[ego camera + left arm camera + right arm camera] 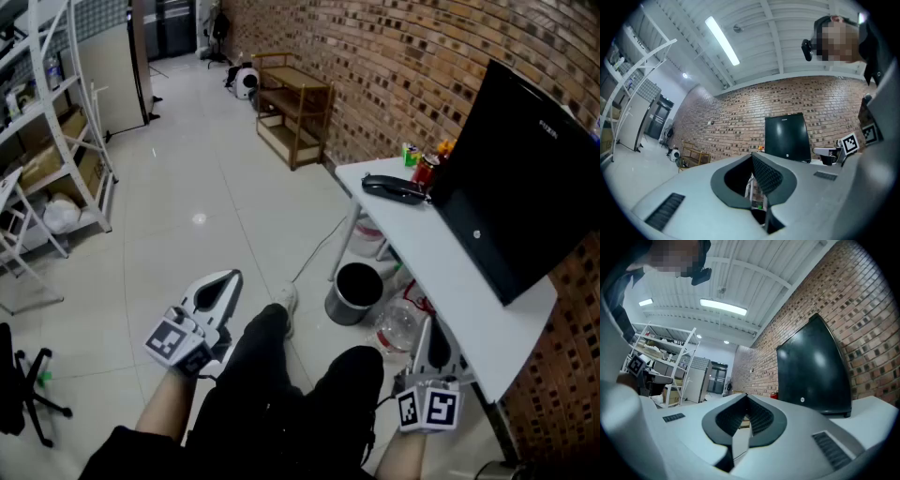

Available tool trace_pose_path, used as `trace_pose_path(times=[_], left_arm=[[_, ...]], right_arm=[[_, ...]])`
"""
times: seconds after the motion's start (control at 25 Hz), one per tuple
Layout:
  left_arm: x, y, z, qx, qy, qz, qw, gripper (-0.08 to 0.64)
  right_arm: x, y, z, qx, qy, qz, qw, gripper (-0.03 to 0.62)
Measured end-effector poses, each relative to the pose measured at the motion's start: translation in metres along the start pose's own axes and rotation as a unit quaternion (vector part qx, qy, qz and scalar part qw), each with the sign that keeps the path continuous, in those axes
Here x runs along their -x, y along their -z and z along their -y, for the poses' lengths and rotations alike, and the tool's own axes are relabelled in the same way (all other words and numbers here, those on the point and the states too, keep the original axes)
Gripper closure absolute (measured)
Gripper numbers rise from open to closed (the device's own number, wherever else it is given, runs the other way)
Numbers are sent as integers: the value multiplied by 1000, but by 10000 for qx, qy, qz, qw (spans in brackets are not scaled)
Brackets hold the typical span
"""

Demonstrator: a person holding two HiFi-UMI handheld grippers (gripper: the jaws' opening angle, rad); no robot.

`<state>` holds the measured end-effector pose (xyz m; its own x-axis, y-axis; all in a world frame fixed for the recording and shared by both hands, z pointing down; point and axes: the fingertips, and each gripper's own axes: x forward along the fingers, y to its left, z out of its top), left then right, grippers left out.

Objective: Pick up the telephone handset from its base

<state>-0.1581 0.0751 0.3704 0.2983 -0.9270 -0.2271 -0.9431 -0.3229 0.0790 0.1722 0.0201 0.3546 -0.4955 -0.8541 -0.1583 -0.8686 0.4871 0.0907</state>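
Note:
The black telephone, its handset [394,189] lying on the base, sits at the far end of the white table [450,272] in the head view. Both grippers are low, over the seated person's lap and well short of the phone. My left gripper [230,275] points toward the floor beyond the knees, its jaws meeting at the tip [752,155] with nothing between them. My right gripper [427,323] is beside the table's near end, jaws together [746,396] and empty. Neither gripper view shows the phone.
A big black monitor [520,178] stands on the table against the brick wall, with drink cans [424,169] next to the phone. Under the table are a dark bin [356,292] and a clear bottle [398,326]. A wooden shelf [295,112] and white racks [56,122] stand farther off.

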Motion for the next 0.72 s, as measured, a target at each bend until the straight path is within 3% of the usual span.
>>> trace_pose_path(times=[0.2,0.72], left_arm=[[-1,-11,-6,-93,-18,-7,10000,558],[-35,16,-21,-143,65,-237,9996,558]], right_arm=[[-3,3,-1,8,-14,-124,9999,581],[-43,16,1,-43,-132,-262,9996,581]])
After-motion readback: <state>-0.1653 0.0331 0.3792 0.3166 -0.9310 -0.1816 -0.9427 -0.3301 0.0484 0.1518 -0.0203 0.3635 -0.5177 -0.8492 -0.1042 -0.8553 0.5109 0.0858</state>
